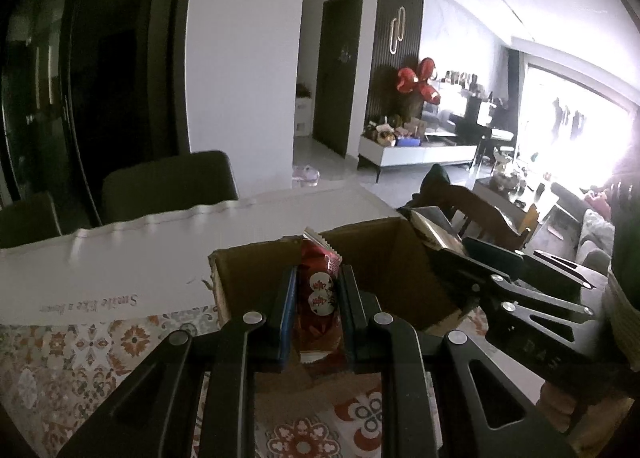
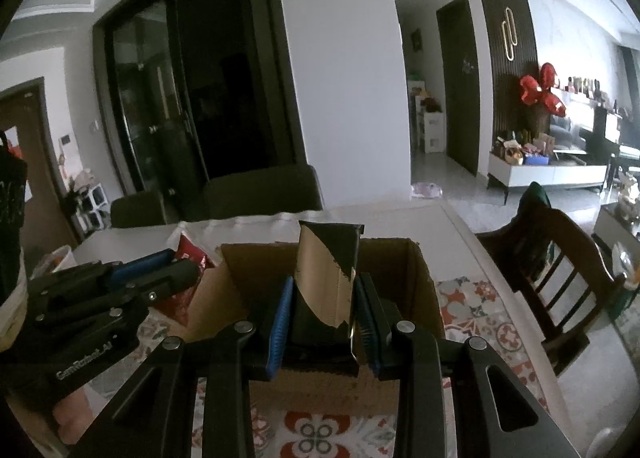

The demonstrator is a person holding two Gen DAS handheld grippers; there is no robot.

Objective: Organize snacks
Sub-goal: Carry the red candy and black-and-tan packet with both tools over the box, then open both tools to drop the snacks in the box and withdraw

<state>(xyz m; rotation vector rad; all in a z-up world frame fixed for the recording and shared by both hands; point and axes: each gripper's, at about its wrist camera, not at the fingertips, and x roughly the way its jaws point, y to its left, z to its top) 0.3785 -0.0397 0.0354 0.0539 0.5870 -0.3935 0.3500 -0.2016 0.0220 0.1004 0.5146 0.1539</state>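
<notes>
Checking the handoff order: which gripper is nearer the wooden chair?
Right. The right gripper is over the cardboard box beside the wooden chair; the left gripper is farther.

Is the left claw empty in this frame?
No, the left claw is shut on a red snack packet, held upright above the cardboard box.

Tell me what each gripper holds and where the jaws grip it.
Left gripper pinches a red snack packet across its lower middle. Right gripper clamps a black-and-tan packet across its lower half. Both are over the cardboard box.
</notes>
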